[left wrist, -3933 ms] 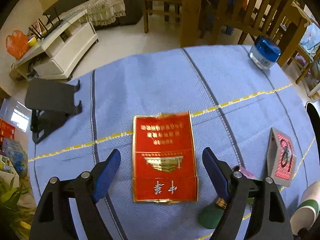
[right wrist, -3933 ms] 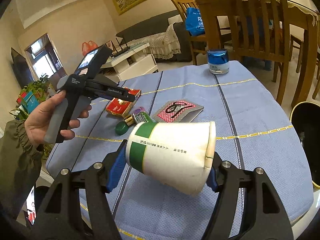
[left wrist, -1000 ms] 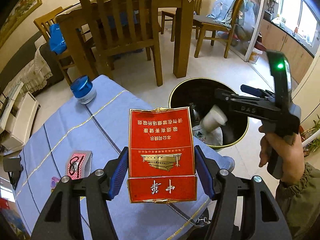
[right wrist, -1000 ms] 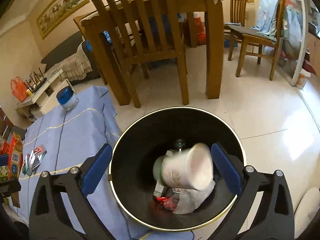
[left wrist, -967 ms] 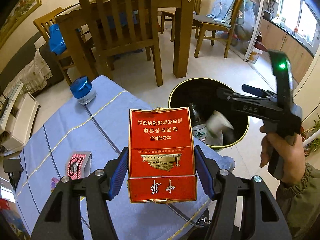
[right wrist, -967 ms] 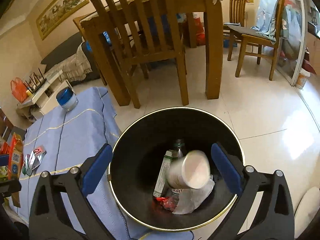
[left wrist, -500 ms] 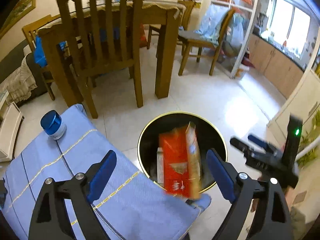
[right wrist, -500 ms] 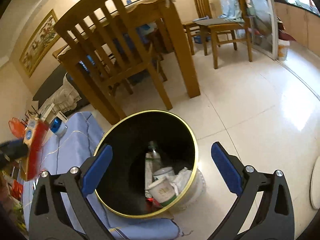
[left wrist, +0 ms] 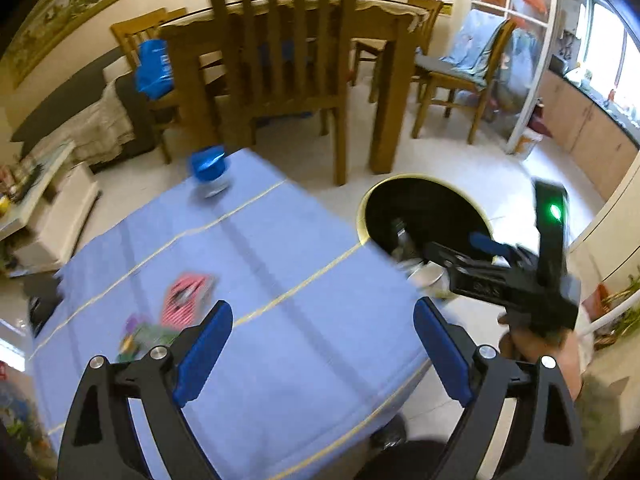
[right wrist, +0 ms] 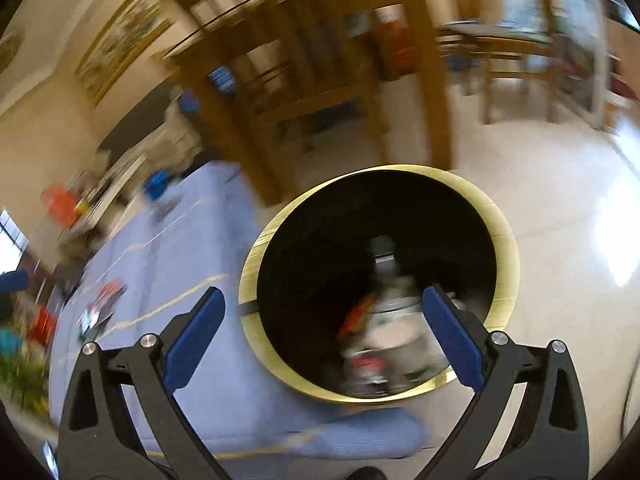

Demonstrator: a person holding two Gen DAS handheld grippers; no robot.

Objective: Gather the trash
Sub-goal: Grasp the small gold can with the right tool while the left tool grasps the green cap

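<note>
Both empty: left tongs [left wrist: 322, 346] spread wide over the blue-clothed desk [left wrist: 280, 248], right tongs [right wrist: 320, 332] released above the black bin [right wrist: 506, 264] at frame centre.

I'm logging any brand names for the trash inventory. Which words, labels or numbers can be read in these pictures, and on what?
None can be read for certain.
Right gripper body: pale embossed lettering, too blurred to read.
Red patterned card on the blue tablecloth: print blurred.
Trash in the black bin: labels smeared by motion, unreadable.

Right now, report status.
Left gripper open, empty. Right gripper open, empty, over trash bin. Wrappers left on blue tablecloth. Nothing blocking.
</note>
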